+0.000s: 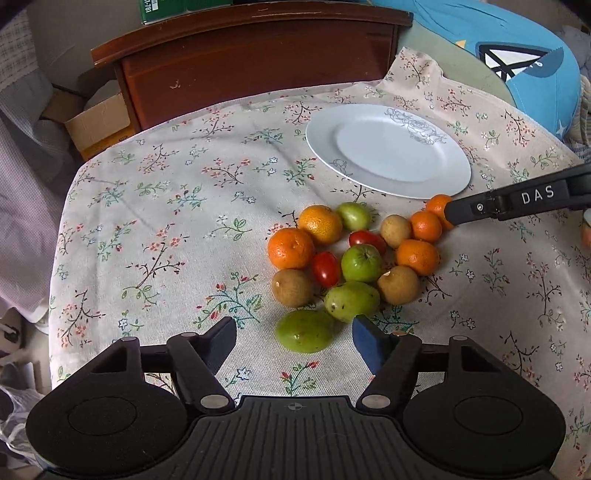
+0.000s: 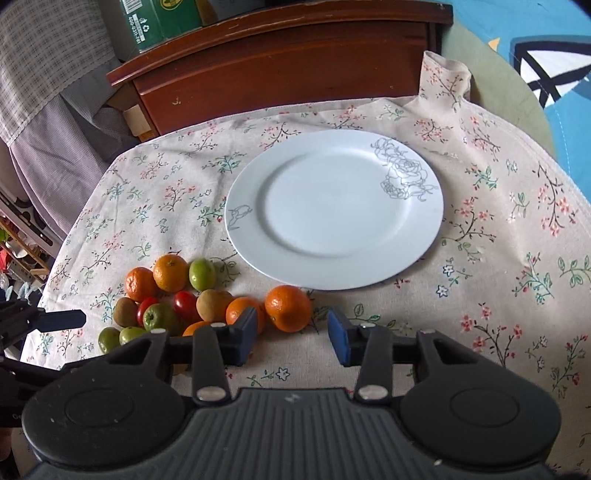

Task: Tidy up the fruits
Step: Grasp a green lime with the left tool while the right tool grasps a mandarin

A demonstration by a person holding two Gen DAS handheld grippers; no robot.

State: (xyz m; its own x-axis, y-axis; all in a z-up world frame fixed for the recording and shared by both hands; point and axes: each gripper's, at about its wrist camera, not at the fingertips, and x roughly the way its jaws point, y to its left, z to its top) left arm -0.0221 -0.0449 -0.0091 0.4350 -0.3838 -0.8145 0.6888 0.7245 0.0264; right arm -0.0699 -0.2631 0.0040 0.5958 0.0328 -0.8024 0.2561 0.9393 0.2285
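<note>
Two grippers are hovering with fingers spread and holding nothing: the right gripper (image 2: 291,334) just beside the nearest orange (image 2: 288,308), the left gripper (image 1: 293,338) by a green fruit (image 1: 304,331). Five oranges, four green fruits, three brown fruits (image 1: 293,287) and two red tomatoes (image 1: 325,268) are lying clustered on the flowered tablecloth (image 1: 166,221), near one white plate (image 2: 243,192) sitting bare.

Green box (image 2: 162,22) cut off above
</note>
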